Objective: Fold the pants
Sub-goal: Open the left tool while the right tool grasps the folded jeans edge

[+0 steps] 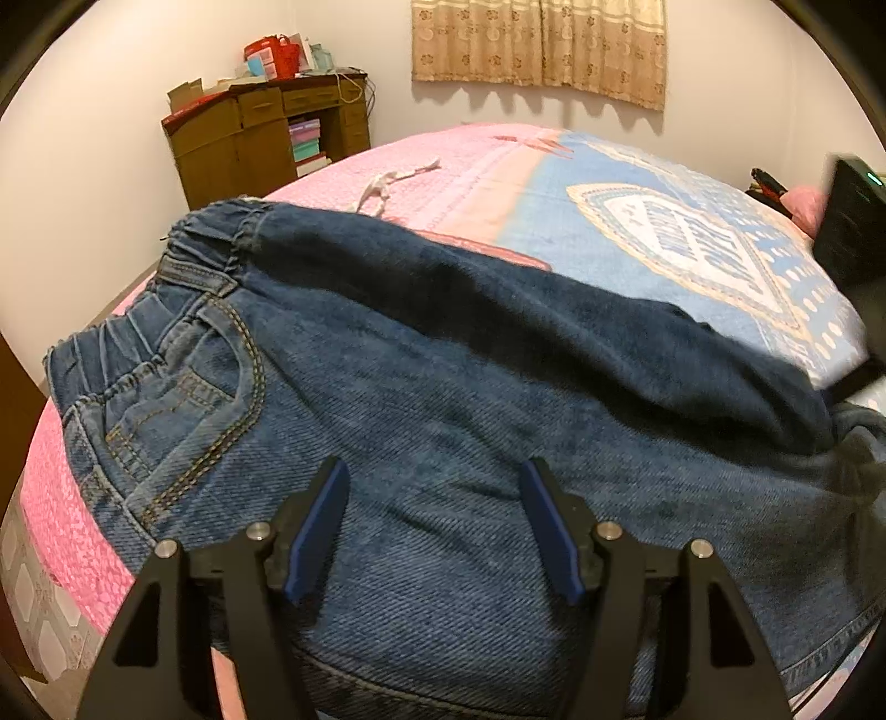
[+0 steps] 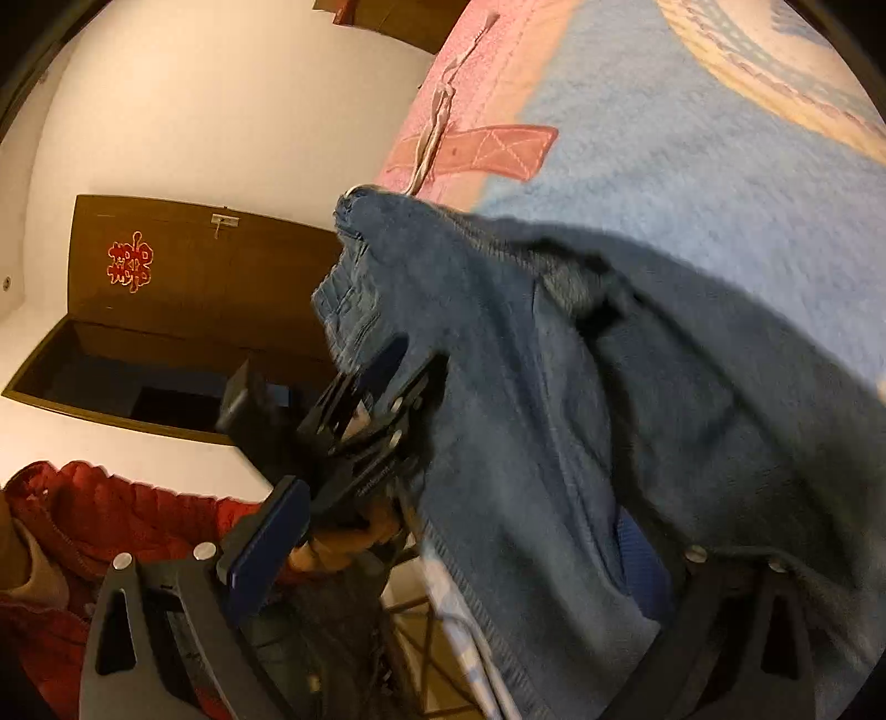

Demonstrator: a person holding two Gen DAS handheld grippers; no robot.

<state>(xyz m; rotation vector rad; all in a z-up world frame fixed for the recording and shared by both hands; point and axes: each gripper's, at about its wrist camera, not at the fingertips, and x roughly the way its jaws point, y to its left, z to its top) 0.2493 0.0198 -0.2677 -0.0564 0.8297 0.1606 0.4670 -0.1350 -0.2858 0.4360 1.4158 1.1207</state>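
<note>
Left wrist view: the left gripper point(image 1: 434, 493) stands half open over the jeans point(image 1: 443, 360), gripping nothing. The right gripper point(image 2: 459, 548) gapes wide, denim draped over one finger, seemingly loose. The jeans lie doubled on the bed point(image 1: 554, 183); square the edges before pressing flat.

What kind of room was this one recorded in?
Most likely a home bedroom: the jeans lie on a bed with a pink and blue cover, a wooden cabinet stands against the wall, and curtains hang behind.
</note>
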